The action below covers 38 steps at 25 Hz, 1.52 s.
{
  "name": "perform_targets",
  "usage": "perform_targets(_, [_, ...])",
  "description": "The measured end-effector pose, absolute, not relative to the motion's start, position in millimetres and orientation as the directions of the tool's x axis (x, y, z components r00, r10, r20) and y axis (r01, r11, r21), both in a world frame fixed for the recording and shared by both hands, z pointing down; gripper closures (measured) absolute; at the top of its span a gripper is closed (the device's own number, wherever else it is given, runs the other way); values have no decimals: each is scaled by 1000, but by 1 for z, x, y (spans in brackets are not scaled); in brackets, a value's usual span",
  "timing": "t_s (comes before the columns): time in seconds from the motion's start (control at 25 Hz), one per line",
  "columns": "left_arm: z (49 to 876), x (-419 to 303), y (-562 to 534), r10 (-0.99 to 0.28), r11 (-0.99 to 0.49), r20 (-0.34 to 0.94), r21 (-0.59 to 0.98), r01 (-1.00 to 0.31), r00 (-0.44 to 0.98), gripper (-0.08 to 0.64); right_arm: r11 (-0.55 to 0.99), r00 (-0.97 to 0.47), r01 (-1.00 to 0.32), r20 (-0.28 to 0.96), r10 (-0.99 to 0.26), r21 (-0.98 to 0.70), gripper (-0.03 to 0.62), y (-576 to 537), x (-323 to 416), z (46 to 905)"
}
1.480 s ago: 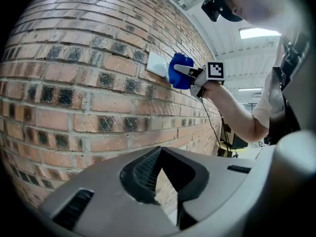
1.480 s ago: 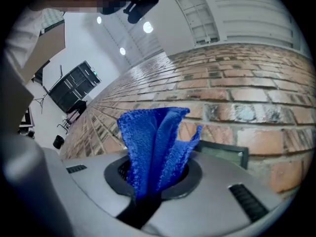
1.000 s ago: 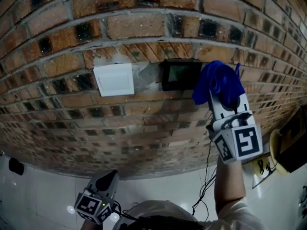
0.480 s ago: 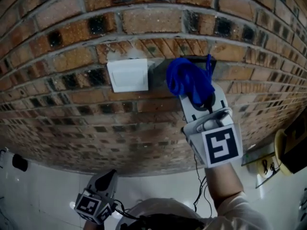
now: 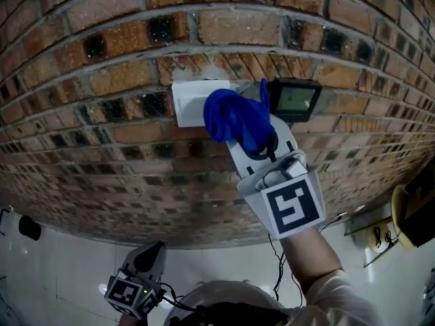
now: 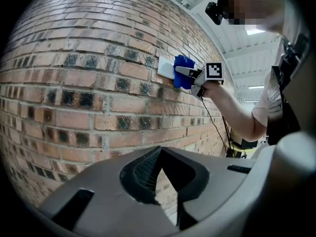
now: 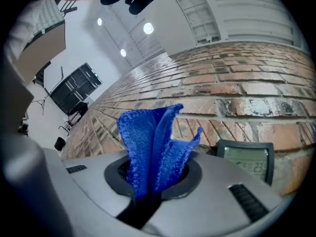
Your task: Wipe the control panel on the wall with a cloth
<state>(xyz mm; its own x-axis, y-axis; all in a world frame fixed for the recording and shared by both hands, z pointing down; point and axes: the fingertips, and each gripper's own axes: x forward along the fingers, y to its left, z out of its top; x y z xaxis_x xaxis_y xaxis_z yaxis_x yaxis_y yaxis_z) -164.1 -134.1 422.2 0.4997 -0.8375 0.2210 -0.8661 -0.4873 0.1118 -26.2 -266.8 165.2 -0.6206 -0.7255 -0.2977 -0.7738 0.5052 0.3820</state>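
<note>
On the brick wall a black control panel with a small display sits right of a white wall plate. My right gripper is shut on a blue cloth, which presses on the wall over the white plate's right edge, just left of the black panel. In the right gripper view the blue cloth stands up from the shut jaws, with the black panel at lower right. My left gripper hangs low, far from the wall, shut and empty. The left gripper view shows its jaw tips meeting, and the blue cloth in the distance.
A thin black cable hangs down the wall below the right gripper. A yellow object and a dark box stand at the right edge. A small black item lies on the white floor at left.
My right gripper has swept the cloth leftward along the wall, from right of the black panel, across it, onto the white plate. The panel's display shows again. The left gripper has not moved.
</note>
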Motion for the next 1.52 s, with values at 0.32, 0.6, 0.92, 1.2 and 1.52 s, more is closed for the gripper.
perform_targets(0.32, [424, -144, -145, -801, -546, 221, 109, -830, 556, 558, 297, -456, -864, -381, -804, 407, 503, -237, 79, 142])
perform_targets(0.6, [422, -124, -145, -782, -575, 216, 111, -810, 585, 558, 192, -333, -913, -384, -861, 361, 503, -265, 144, 141])
perform_targets(0.92, [423, -135, -138, -807, -540, 210, 117, -833, 552, 559, 308, -452, -864, -342, -824, 399, 503, -267, 82, 150])
perform_targets(1.2, [427, -152, -128, -830, -497, 221, 126, -859, 512, 559, 434, -568, -801, -296, -767, 412, 503, -269, 6, 162])
perform_targets(1.52, [430, -166, -121, -842, -471, 232, 125, -873, 487, 559, 491, -605, -786, -308, -734, 375, 503, -269, -25, 165])
